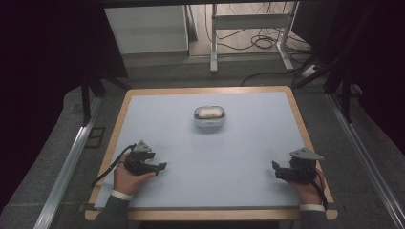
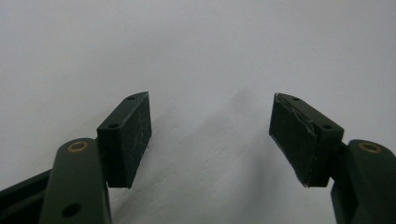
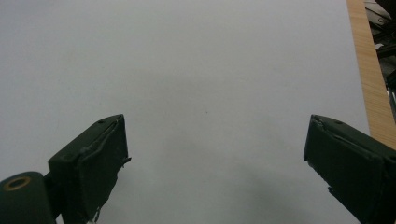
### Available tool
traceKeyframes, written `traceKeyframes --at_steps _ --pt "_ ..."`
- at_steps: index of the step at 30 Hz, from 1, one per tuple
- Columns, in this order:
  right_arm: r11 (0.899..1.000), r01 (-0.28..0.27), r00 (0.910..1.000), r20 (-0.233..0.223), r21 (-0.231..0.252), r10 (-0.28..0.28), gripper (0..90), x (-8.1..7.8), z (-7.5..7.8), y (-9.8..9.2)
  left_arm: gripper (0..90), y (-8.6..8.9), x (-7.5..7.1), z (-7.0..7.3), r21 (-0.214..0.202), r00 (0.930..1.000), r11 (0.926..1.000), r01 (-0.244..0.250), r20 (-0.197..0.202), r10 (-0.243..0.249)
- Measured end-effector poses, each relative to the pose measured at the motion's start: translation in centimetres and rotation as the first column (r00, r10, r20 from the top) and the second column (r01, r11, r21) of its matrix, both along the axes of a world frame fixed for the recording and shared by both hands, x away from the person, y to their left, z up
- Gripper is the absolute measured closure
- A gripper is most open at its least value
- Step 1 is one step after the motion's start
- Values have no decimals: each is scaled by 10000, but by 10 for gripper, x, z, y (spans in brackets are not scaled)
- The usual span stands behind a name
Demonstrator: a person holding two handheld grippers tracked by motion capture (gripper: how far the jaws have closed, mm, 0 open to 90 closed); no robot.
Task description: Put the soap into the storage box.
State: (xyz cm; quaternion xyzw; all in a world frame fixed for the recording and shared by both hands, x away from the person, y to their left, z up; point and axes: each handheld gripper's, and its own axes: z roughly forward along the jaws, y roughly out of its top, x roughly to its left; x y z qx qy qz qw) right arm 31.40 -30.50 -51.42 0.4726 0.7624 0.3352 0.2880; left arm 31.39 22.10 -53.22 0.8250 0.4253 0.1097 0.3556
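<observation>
A small clear container [image 1: 209,116] with something white inside stands on the pale blue mat [image 1: 239,143], toward the far middle. My left gripper [image 1: 161,167] rests near the mat's front left, pointing right, well short of the container. In the left gripper view its jaws [image 2: 210,133] stand open over bare mat. My right gripper [image 1: 276,171] sits near the front right, pointing left. Its jaws [image 3: 215,158] are spread wide with nothing between them.
The mat lies on a wooden-edged table [image 1: 296,102]; the wooden edge [image 3: 371,88] appears at the right of the right gripper view. Beyond the table stand a white cabinet [image 1: 148,28], a metal table frame [image 1: 250,21] and floor cables [image 1: 262,43]. Rails [image 1: 71,157] flank both sides.
</observation>
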Motion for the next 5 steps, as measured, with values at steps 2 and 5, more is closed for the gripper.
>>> traceKeyframes --at_steps 2,5 --pt "10000 -18 10000 4 -2 18 60 0 1 0 298 0 0 0 -13 10000 10000 -6 -3 6" --pt "10000 1 10000 58 -9 -1 60 -1 1 0 292 1 1 2 -218 10000 9998 47 -32 -48"
